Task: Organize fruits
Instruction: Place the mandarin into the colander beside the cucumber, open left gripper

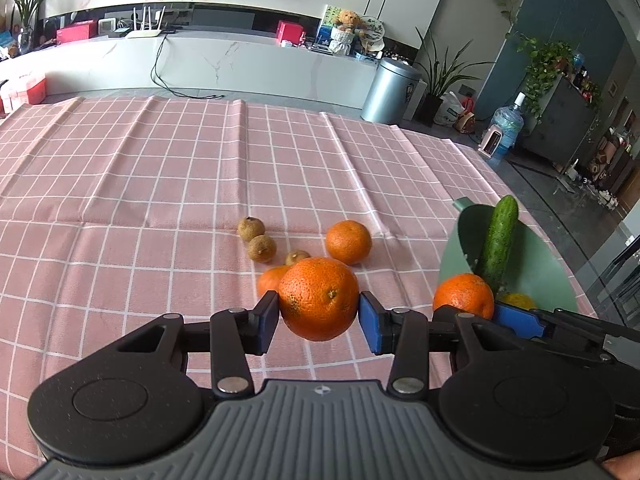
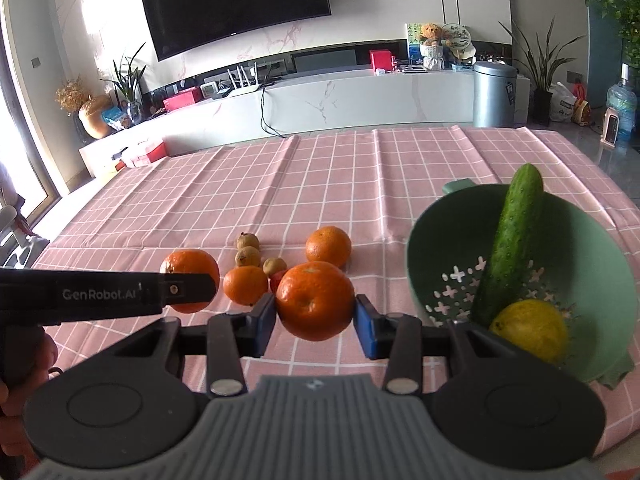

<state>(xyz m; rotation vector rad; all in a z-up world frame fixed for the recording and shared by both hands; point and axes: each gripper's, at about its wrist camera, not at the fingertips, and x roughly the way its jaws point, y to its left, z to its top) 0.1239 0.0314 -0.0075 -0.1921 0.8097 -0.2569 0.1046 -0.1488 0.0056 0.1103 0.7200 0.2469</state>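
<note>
My left gripper [image 1: 319, 320] is shut on a large orange [image 1: 319, 298], held above the pink checked cloth. My right gripper [image 2: 315, 322] is shut on another orange [image 2: 314, 300], just left of the green colander [image 2: 416, 248]. A cucumber [image 2: 508, 248] leans upright in the colander, with a lemon [image 2: 530, 328] at its foot. Each gripper shows in the other's view: the right one [image 1: 476, 308] with its orange [image 1: 464, 296], the left one [image 2: 188, 288] with its orange [image 2: 190, 268]. Loose on the cloth lie an orange [image 2: 328, 245], a smaller orange [image 2: 245, 285] and three longans [image 2: 248, 257].
The pink cloth [image 1: 160, 180] covers the table out to its far edge. The colander stands near the table's right edge. Beyond the table are a white TV cabinet [image 2: 360, 96], a metal bin [image 2: 494, 94] and potted plants. A hand [image 2: 24, 360] grips the left tool.
</note>
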